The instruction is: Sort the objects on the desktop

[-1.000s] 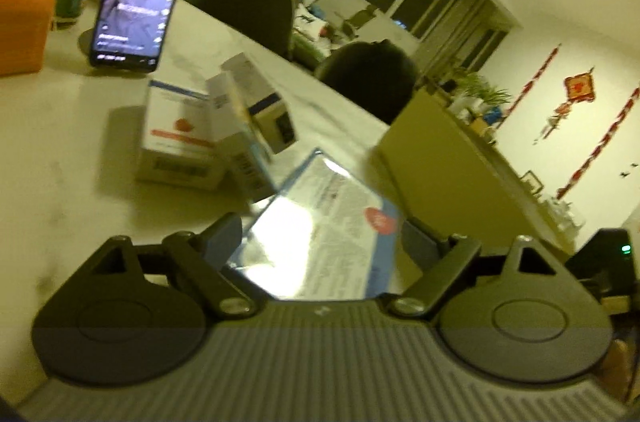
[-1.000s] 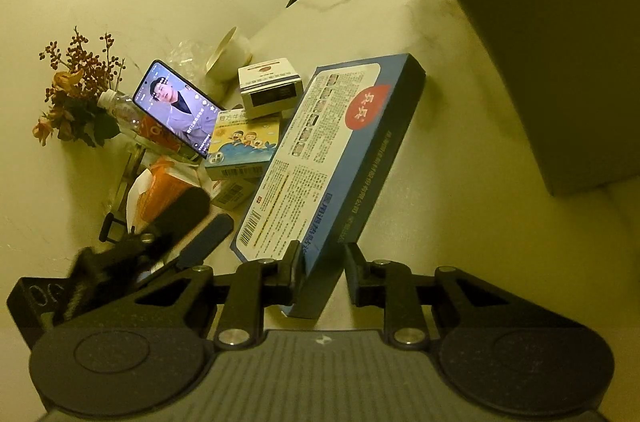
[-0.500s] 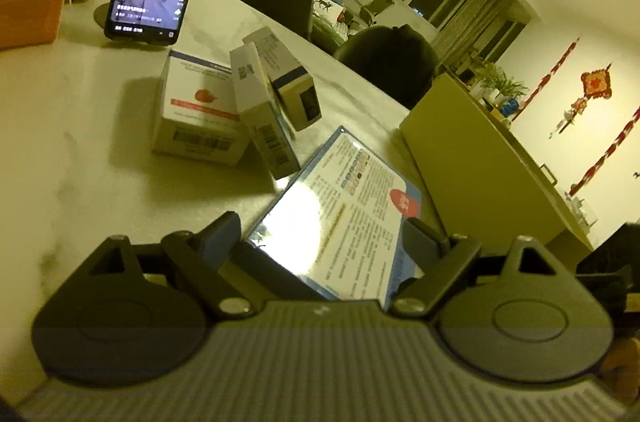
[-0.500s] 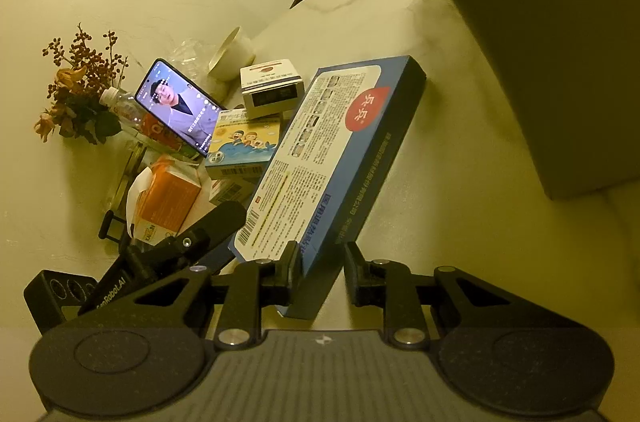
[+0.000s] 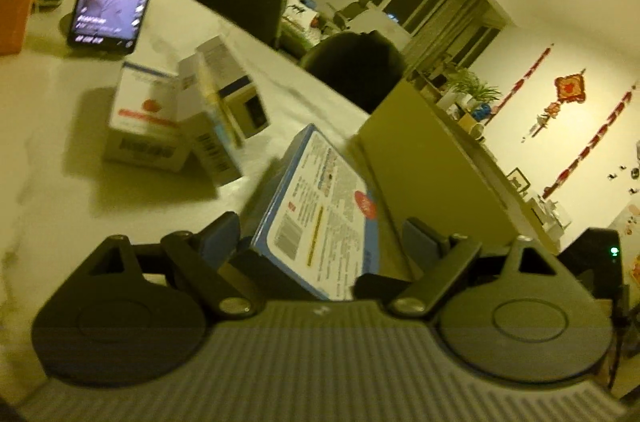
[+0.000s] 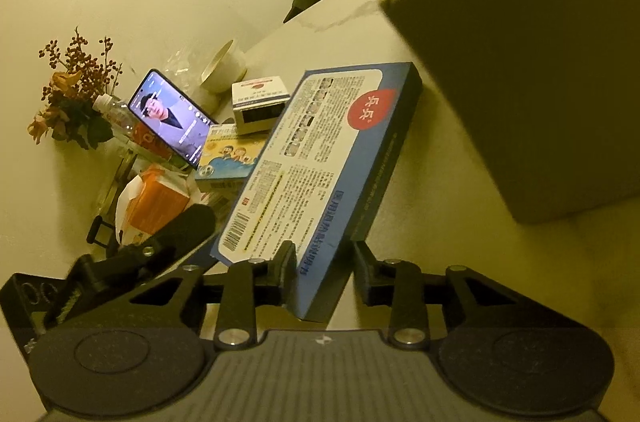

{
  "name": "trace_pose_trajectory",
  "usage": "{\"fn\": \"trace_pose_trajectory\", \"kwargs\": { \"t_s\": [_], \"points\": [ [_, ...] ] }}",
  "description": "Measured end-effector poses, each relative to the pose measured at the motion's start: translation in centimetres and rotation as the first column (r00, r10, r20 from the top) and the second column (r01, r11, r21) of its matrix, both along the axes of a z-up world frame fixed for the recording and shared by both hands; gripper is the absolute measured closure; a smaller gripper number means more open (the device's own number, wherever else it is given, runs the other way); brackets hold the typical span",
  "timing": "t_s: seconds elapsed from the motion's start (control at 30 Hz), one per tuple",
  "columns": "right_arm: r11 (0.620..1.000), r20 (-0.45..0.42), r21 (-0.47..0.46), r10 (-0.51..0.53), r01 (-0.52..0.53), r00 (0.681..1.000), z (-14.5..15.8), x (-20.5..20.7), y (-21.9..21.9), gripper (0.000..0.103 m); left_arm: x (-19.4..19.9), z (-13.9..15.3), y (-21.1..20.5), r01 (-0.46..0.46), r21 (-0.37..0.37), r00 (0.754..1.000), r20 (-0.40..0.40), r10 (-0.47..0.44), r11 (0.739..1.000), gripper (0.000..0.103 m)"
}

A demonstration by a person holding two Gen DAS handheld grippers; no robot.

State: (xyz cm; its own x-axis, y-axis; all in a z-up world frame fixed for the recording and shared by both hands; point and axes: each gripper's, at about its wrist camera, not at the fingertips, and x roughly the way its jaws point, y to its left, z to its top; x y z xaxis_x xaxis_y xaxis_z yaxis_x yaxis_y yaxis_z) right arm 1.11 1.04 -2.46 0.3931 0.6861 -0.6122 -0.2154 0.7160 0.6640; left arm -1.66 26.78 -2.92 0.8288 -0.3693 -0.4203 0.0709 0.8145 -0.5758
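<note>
In the left wrist view, the left claw [image 5: 320, 236] is spread wide around a tilted blue box [image 5: 320, 218], its pads not visibly pressing. In the right wrist view, the right claw [image 6: 325, 260] has just been opening; the box [image 6: 320, 158] stands between its released fingers on the counter [image 6: 440, 202], beside a bin [image 6: 540, 82].

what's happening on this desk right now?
A person with two handheld grippers is sorting boxes on a marble table. The flat blue box stands tilted on edge between the fingers of the right gripper, whose jaws have just been opening; a gap shows on one side. The left gripper is wide open around the same box without pressing it. A beige bin sits just behind it.
</note>
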Motion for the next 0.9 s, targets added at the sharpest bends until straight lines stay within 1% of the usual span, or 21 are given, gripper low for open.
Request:
{"fn": "trace_pose_trajectory", "kwargs": {
  "t_s": [0.37, 0.67, 0.7, 0.73, 0.77, 0.8, 0.83, 0.9],
  "points": [
    [1.000, -0.008, 0.013, -0.010, 0.010, 1.000, -0.1, 0.0, -0.4, 0.062, 0.4, 1.1, -1.5, 0.021, 0.049, 0.999, 0.028, -0.023, 0.999, 0.015],
    [1.000, -0.009, 0.014, -0.012, 0.012, 1.000, 0.0, -0.1, -0.7, 0.058, 0.4, 1.7, -1.9, 0.042, 0.044, 0.998, 0.054, -0.045, 0.998, 0.014],
    [1.000, -0.010, 0.014, -0.013, 0.013, 1.000, 0.0, -0.1, -0.8, 0.057, 0.4, 1.7, -2.0, 0.049, 0.043, 0.997, 0.057, -0.052, 0.998, 0.014],
    [1.000, -0.011, 0.014, -0.014, 0.014, 1.000, 0.1, -0.1, -0.8, 0.056, 0.4, 1.8, -2.1, 0.057, 0.044, 0.996, 0.059, -0.060, 0.997, 0.020],
    [1.000, -0.011, 0.015, -0.016, 0.016, 1.000, 0.1, -0.1, -0.9, 0.056, 0.7, 1.6, -2.2, 0.113, -0.004, 0.992, 0.056, -0.113, 0.994, 0.025],
    [1.000, -0.014, 0.018, -0.012, 0.013, 1.000, 0.1, -0.1, -0.9, 0.056, 1.0, 1.3, -2.3, 0.161, -0.069, 0.986, 0.048, -0.158, 0.985, 0.027],
    [1.000, -0.023, 0.030, 0.002, -0.001, 1.000, 0.0, 0.0, -0.8, 0.058, 1.3, 1.1, -2.7, 0.185, -0.100, 0.982, 0.043, -0.182, 0.978, 0.027],
    [0.997, -0.054, 0.066, 0.041, -0.037, 0.998, -0.3, 0.0, -0.5, 0.059, 1.5, 1.4, -4.0, 0.187, -0.028, 0.981, 0.049, -0.186, 0.982, 0.026]
  ]
}}
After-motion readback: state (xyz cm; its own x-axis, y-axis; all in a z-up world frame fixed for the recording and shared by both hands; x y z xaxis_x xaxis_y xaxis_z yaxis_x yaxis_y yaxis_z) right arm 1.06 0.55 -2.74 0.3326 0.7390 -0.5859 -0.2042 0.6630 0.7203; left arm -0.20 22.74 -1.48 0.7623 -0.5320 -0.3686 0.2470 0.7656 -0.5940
